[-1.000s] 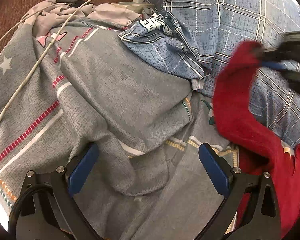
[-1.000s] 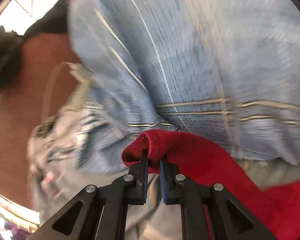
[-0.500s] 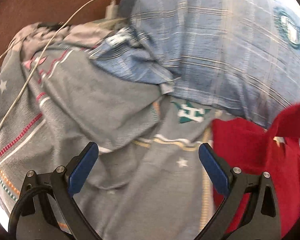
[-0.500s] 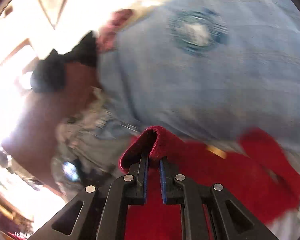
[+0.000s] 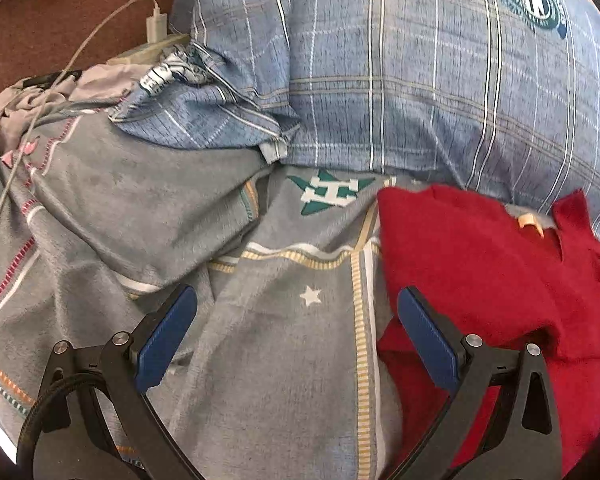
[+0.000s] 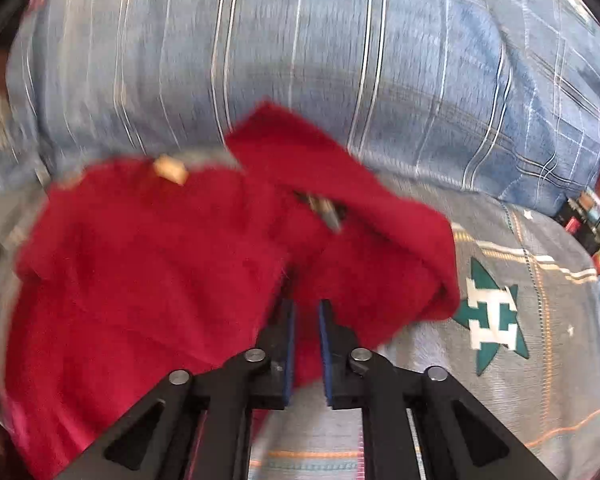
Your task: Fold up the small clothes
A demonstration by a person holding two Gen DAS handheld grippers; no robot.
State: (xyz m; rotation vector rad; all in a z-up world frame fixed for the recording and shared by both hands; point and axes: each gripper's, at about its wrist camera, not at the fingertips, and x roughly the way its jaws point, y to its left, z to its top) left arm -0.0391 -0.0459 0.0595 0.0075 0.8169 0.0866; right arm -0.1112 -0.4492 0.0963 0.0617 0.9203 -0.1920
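A small red garment lies spread on the grey bedsheet at the right of the left wrist view, a cream neck tag at its top edge. My left gripper is open and empty above the sheet, its right finger over the garment's left edge. In the right wrist view the red garment lies below, one flap folded over. My right gripper has its jaws slightly apart just above the cloth, holding nothing that I can see.
A blue plaid pillow fills the back, also shown in the right wrist view. A white charger and cable lie at the far left by crumpled pale cloth. A dark object sits at the right.
My right gripper carried the red garment's corner across, lowered it and let go; its jaws have parted a little. The garment now lies spread on the sheet. The left gripper shifted right.
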